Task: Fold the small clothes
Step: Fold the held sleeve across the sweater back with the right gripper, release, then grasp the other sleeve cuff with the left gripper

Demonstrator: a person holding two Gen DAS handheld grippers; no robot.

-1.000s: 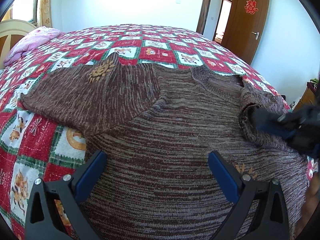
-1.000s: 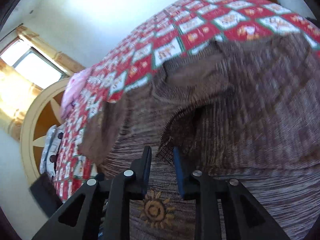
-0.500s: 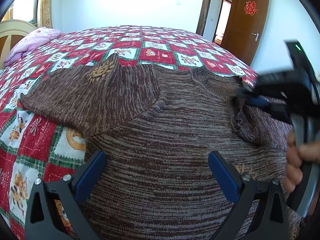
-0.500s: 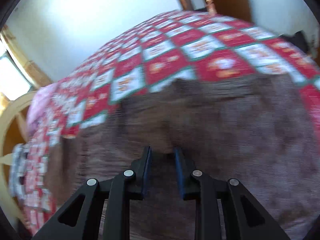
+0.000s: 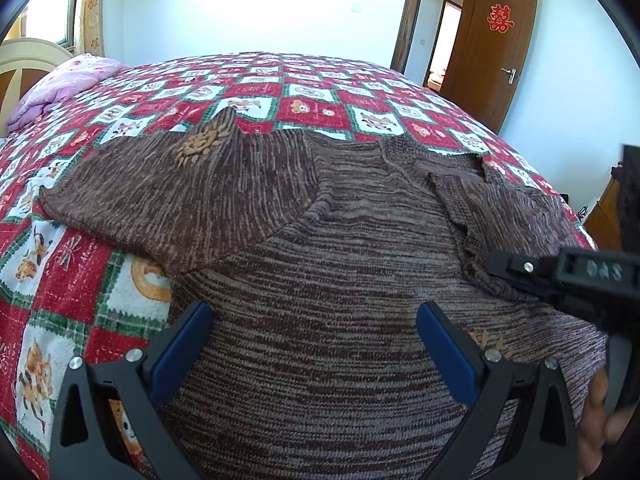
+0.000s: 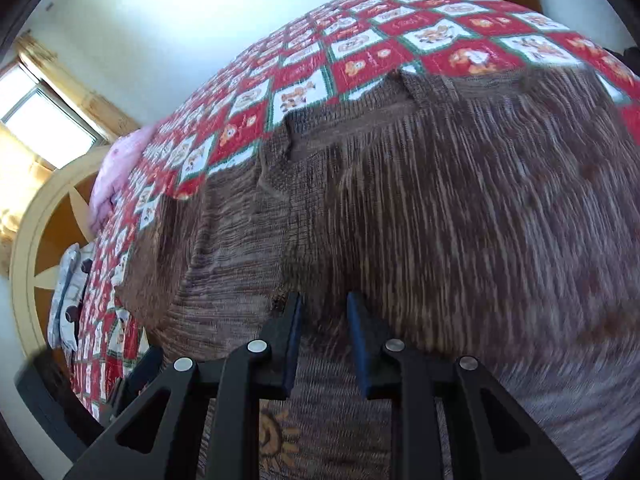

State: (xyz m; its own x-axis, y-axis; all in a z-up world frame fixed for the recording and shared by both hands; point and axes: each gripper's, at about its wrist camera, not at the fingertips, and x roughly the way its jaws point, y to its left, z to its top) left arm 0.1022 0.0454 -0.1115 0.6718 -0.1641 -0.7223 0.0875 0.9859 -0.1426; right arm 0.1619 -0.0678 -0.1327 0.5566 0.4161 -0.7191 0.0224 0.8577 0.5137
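L wrist view, bottom of frame: left gripper (image 5: 314, 344) has its blue pads spread wide w/ nothing between them, hovering over the lower body of the brown sweater (image 5: 340, 280). Sweater lies flat on the red/white/green quilt (image 5: 312, 96), filling centre and lower right of frame; one sleeve is folded across at centre left, w/ an orange sun motif (image 5: 200, 145) near its far tip. At right edge, right gripper (image 5: 520, 276) reaches in from the side, tip touching a bunched fold of the other sleeve.

R wrist view, bottom centre: right gripper (image 6: 322, 322) pads sit narrowly apart w/ sleeve knit (image 6: 460, 208) between them; whether they actually clamp it, can't tell – blurred. Another sun motif (image 6: 276, 440) shows just below the fingers.

Farther back: pink pillow (image 5: 68, 80) upper left, brown door (image 5: 496, 48) upper right of L view
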